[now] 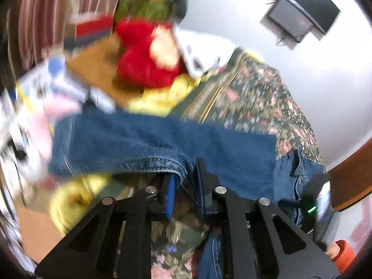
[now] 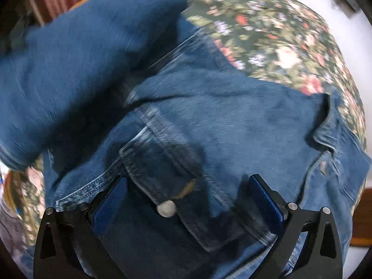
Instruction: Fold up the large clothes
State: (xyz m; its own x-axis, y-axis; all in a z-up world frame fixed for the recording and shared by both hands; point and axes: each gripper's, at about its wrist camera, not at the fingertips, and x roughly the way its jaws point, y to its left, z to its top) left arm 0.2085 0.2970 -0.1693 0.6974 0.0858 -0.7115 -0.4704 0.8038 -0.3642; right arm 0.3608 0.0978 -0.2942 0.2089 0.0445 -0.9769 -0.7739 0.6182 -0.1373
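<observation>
Garment: we see a blue denim jacket (image 2: 209, 116), heavy twill with stitched seams, lying on a floral cloth (image 1: 255, 97); one part is lifted and stretched towards the left of the left wrist view.
Denim details: in the right wrist view we make out a flapped pocket (image 2: 162, 186) with a round metal button (image 2: 166, 208), and a collar (image 2: 325, 130) at the right.
Left hand-held gripper (image 1: 183, 181): its blue ribbed pads are drawn close together, pinching a hemmed denim edge (image 1: 167, 160) between them.
Right hand-held gripper (image 2: 186, 200): its fingers stand wide apart over the pocket, one on either side of the flap; we see the pads pressing nothing.
Cloth beneath: dark green with pink and white flowers and a gold-striped border (image 1: 209, 100).
Edges and room: the floral cloth ends at the right against a pale wall (image 1: 325, 69); open flowered cloth lies beyond the jacket.
Far clutter: blurred, we pick out a red plush shape (image 1: 144, 58), yellow fabric (image 1: 162, 97) and a striped curtain (image 1: 51, 11).
</observation>
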